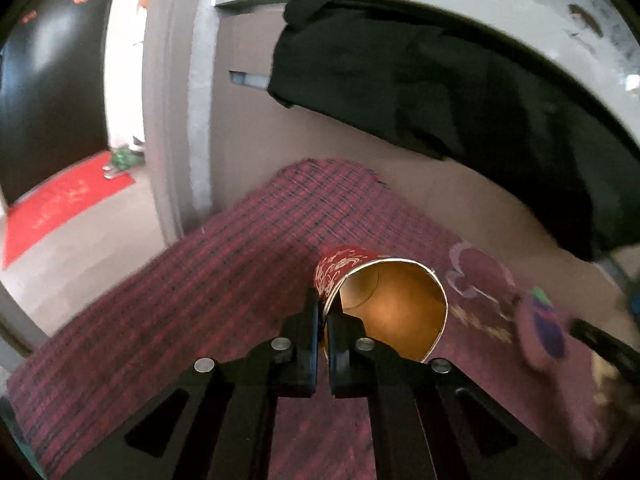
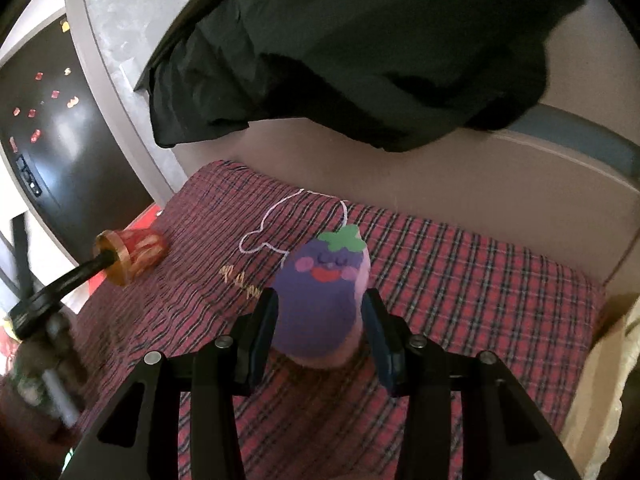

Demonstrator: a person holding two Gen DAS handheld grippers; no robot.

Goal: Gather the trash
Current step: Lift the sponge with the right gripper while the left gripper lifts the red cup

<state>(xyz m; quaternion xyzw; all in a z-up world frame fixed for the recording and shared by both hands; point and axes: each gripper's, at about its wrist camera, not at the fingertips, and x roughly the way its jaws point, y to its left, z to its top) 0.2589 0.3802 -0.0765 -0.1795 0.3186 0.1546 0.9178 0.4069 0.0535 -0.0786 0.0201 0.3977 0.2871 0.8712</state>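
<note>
Your left tongs (image 1: 323,322) are clamped on the wall of the red paper cup (image 1: 360,280), one finger inside the rim and one outside, with the cup lying on its side over the plaid cloth (image 1: 180,300). Your right tongs (image 2: 318,312) stand apart around the purple eggplant toy (image 2: 324,296) — the pads sit just beside its flanks, and I cannot tell whether they press on it.

The step in hand looks like the pick-up of the cup as trash. The next move likely calls for lifting it clear and carrying it to a bin, which neither view shows; keep the thin wall from crumpling or slipping out of the pinch.

The left wrist view shows the cup's empty, orange-lit inside and a doorway with a red mat (image 1: 60,208) beyond. The right wrist view shows the cup from outside at the cloth's edge, the toy's smiling face and green cap — and the black garment (image 2: 360,60) hanging above.
</note>
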